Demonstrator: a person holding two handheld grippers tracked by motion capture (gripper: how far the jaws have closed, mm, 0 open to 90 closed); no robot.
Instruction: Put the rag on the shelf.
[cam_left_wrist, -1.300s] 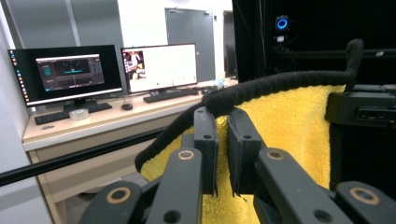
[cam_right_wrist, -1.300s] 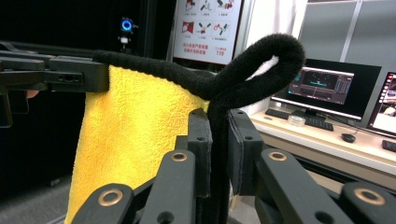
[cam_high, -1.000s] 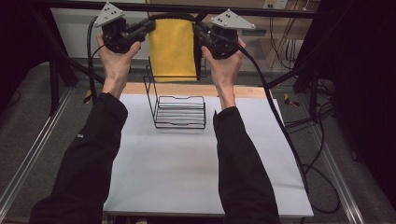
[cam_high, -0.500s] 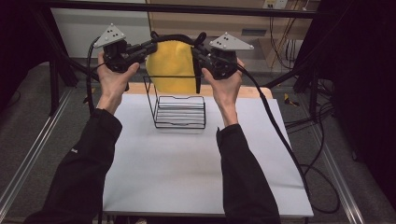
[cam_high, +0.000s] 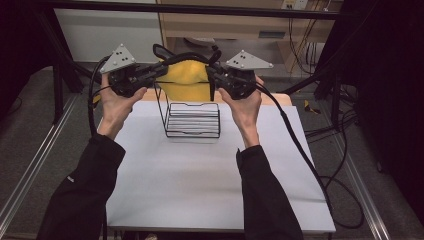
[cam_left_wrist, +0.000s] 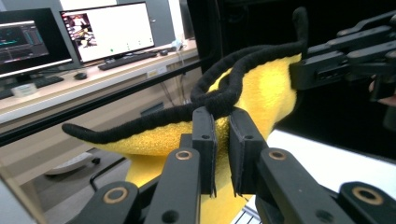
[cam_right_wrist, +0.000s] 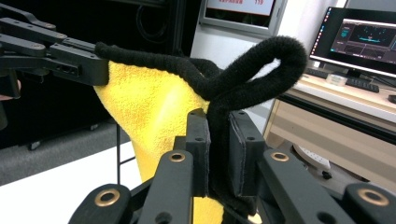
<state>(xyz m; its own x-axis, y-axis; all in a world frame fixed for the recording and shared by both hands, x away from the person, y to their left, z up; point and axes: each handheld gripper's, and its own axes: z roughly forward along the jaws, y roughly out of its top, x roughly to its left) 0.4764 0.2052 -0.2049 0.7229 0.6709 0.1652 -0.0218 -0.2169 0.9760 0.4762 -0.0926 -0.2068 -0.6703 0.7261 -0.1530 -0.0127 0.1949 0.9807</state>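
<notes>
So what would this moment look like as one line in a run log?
left gripper: shut on yellow cloth | right gripper: shut on yellow cloth | cloth: stretched between both, above wire rack | rack: on white table

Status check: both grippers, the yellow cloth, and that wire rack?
Left gripper and right gripper both shut on yellow cloth, stretched between them. Cloth hangs above wire rack. Nothing in the way.

Yellow cloth (cam_high: 186, 84), black trim (cam_right_wrist: 243, 74)
</notes>
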